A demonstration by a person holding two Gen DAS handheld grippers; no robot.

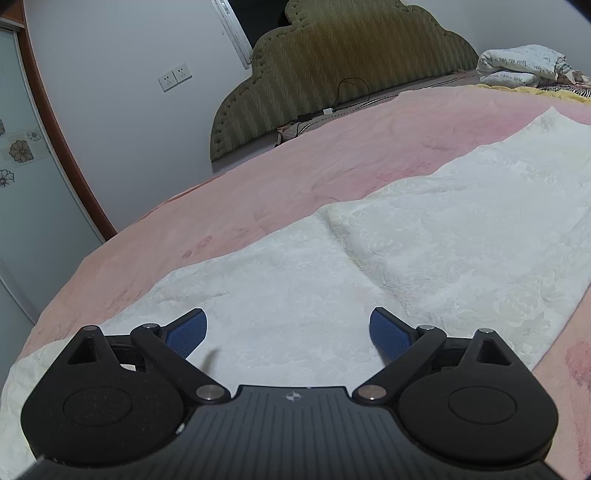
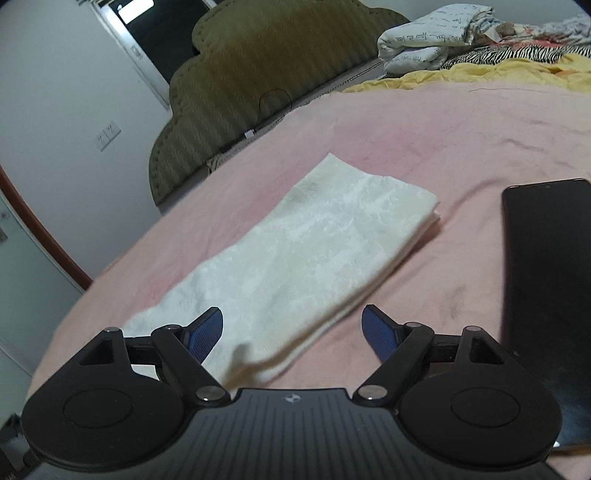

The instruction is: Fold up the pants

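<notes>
The white textured pants [image 2: 295,251] lie folded in a long strip on the pink bedspread [image 2: 424,147]. In the left wrist view the pants [image 1: 406,240] fill the middle, with one layer folded over another. My left gripper [image 1: 288,332] is open and empty, just above the near part of the pants. My right gripper [image 2: 291,328] is open and empty, over the near end of the strip, whose edge curls up between the fingers.
A black phone [image 2: 546,295] lies on the bedspread to the right of the pants. An olive padded headboard [image 1: 332,66] stands at the far side. Folded bedding [image 2: 436,33] and a yellow blanket [image 2: 498,70] are piled at the far right. A wall [image 1: 110,110] is on the left.
</notes>
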